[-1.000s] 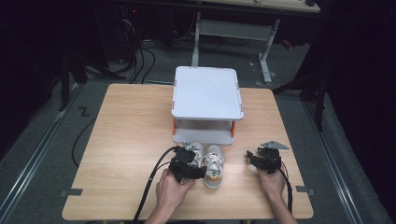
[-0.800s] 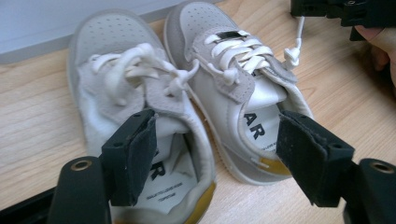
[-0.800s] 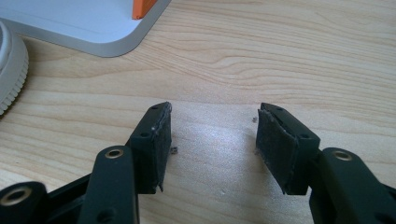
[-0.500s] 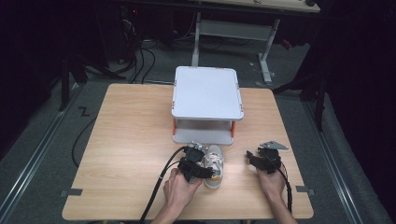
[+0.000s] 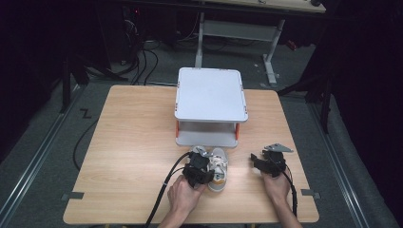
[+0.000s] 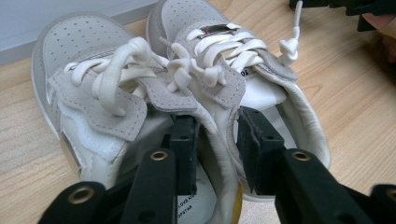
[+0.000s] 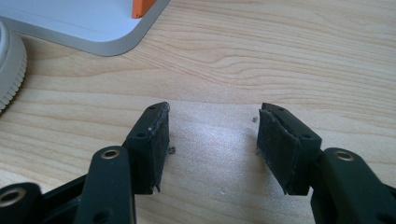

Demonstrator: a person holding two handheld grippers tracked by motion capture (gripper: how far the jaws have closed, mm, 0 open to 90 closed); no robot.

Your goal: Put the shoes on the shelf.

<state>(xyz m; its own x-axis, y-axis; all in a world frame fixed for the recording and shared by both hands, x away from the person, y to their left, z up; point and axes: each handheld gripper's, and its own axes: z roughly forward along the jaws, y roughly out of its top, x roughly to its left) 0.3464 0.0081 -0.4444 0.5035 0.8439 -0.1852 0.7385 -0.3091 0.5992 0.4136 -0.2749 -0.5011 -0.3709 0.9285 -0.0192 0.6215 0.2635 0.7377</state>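
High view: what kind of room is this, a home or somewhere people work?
Probably a lab or workshop, not a home. A bare wooden table stands on grey carpet, cables trail on the floor behind it, and a metal-legged desk is at the back.

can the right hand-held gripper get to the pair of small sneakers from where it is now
Probably yes. The right hand-held gripper rests open on bare table beside the sneakers, nothing between. But the left hand-held gripper has just been closing, already pinching both inner collars together.
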